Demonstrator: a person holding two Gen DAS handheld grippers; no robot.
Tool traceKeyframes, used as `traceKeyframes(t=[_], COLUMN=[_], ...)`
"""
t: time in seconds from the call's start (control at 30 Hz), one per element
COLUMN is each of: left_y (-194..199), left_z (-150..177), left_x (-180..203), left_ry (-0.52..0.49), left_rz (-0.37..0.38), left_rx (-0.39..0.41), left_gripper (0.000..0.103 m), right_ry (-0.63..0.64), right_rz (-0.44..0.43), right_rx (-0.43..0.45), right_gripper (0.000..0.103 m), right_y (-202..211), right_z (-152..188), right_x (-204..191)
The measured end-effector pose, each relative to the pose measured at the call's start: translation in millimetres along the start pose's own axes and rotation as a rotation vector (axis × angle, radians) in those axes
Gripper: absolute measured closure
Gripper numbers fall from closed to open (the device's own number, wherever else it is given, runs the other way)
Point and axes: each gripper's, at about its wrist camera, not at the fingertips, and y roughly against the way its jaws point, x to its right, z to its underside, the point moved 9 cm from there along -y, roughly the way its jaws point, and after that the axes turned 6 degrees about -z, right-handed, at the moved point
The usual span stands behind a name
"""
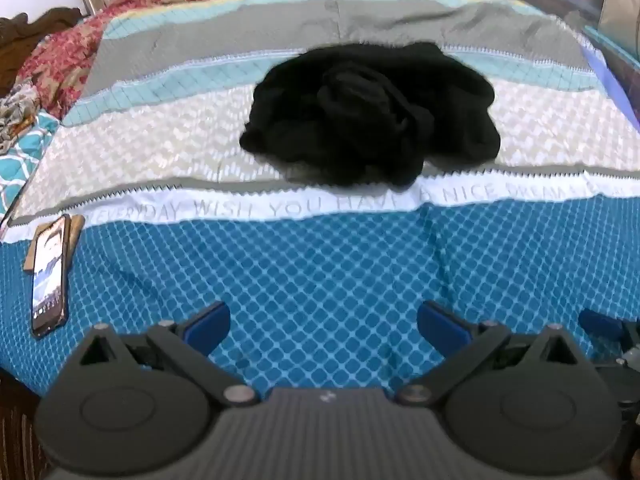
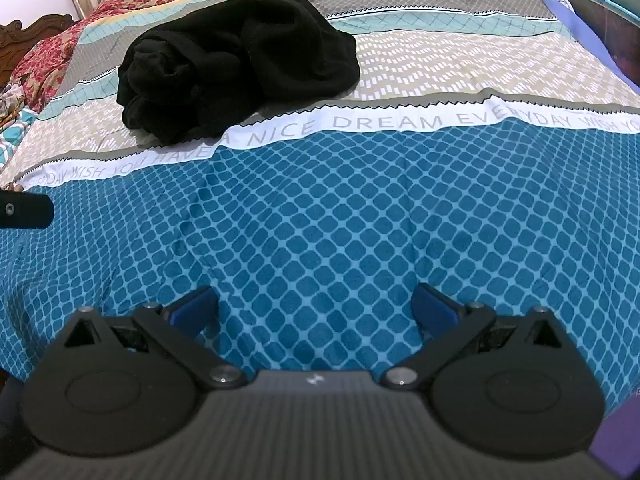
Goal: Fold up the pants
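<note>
Black pants [image 1: 372,112] lie crumpled in a heap on the bed, on the beige and grey stripes of the sheet; in the right wrist view the pants [image 2: 236,64] sit at the upper left. My left gripper [image 1: 324,326] is open and empty, low over the blue diamond part of the sheet, well short of the pants. My right gripper [image 2: 316,310] is open and empty too, over the same blue part. A blue finger of the right gripper [image 1: 600,326] shows at the right edge of the left wrist view.
A patterned bedsheet [image 1: 320,264] with a white text band covers the bed. A phone [image 1: 50,276] lies on it at the left. A red floral blanket [image 1: 60,60] is bunched at the far left. A wooden headboard [image 2: 28,34] stands beyond it.
</note>
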Motion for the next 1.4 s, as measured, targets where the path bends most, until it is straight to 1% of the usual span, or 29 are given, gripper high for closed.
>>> traceKeyframes(t=[0.07,0.17,0.2,0.3,0.43,0.5,0.57,0.6,0.67,0.73,0.8,0.87,0.9,0.97,1.07,1.13,1.17,1.2,1.23,1.27,1.3,1.33,1.37,1.4], left_y=[-2.6,-3.7,-6.9,-10.7,-15.9,-24.7,-32.8,-35.6,-39.9,-45.1,-49.3,-53.8,-55.0,-57.0,-59.0,-61.0,-66.2,-70.9,-80.1,-88.4,-97.0,-104.0,-106.2,-103.8], left_z=[3.2,10.6,8.4,5.0,3.8,6.7,11.0,12.6,14.2,12.1,7.8,-1.9,-10.2,-29.8,-70.2,-95.7,-107.4,-117.9,-128.5,-133.3,-136.3,-136.8,-133.7,-130.0], left_x=[-1.4,-0.7,2.7,-0.9,-12.9,-20.7,-26.0,-27.2,-34.9,-43.3,-52.0,-60.6,-61.4,-57.6,-32.5,-11.3,-5.4,2.0,10.3,14.6,22.5,25.6,28.0,28.2], left_ry=[0.001,0.007,-0.009,0.018,0.091,0.121,0.128,0.126,0.14,0.171,0.219,0.264,0.269,0.244,0.171,0.141,0.132,0.124,0.114,0.104,0.091,0.08,0.084,0.08], left_rz=[-0.005,0.001,-0.017,-0.01,-0.014,-0.018,0.015,0.023,0.018,0.029,0.046,0.067,0.067,0.072,0.101,0.123,0.131,0.132,0.127,0.129,0.145,0.167,0.174,0.177], left_rx=[-0.022,-0.03,-0.046,-0.03,0.037,0.035,0.019,0.015,0.014,0.016,0.019,0.024,0.027,0.051,0.114,0.149,0.16,0.171,0.173,0.166,0.14,0.105,0.092,0.1], left_gripper=[0.0,0.0,0.0,0.0,0.0,0.0,0.002,0.007,0.009,0.009,0.01,0.014,0.018,0.02,0.014,0.009,0.009,0.012,0.025,0.039,0.077,0.086,0.087,0.088], right_ry=[0.004,0.004,0.004,0.005,0.008,-0.016,-0.051,-0.056,-0.059,-0.052,-0.048,-0.06,-0.07,-0.08,-0.106,-0.126,-0.129,-0.132,-0.135,-0.136,-0.134,-0.117,-0.102,-0.082], right_rz=[0.004,0.004,0.004,0.004,0.0,-0.014,-0.03,-0.03,-0.033,-0.036,-0.052,-0.071,-0.083,-0.09,-0.09,-0.112,-0.118,-0.123,-0.127,-0.134,-0.141,-0.148,-0.147,-0.141], right_rx=[0.002,0.001,0.001,0.002,-0.001,0.005,0.03,0.046,0.07,0.105,0.121,0.127,0.132,0.143,0.166,0.157,0.151,0.146,0.142,0.14,0.136,0.135,0.136,0.137], right_gripper=[0.0,0.0,0.0,0.0,0.0,0.0,0.0,0.0,0.001,0.014,0.045,0.058,0.06,0.06,0.058,0.054,0.05,0.045,0.044,0.042,0.039,0.037,0.033,0.031], right_y=[0.1,0.1,0.1,0.1,1.8,3.3,8.4,9.8,12.8,16.7,17.6,15.9,14.6,11.0,7.9,2.0,-0.2,-2.7,-5.6,-7.9,-10.9,-15.3,-18.7,-23.9], right_z=[-0.2,-0.1,-0.1,-0.2,-1.6,-3.6,-14.2,-15.0,-20.3,-28.4,-38.6,-46.8,-52.6,-65.8,-81.0,-88.0,-90.2,-91.5,-93.1,-94.9,-97.4,-101.3,-106.1,-111.1], right_x=[0.2,0.2,0.2,0.0,0.2,1.2,7.3,9.5,11.7,11.3,12.6,14.4,16.2,19.0,23.0,22.1,21.6,21.4,20.3,19.2,17.7,15.6,14.3,13.2])
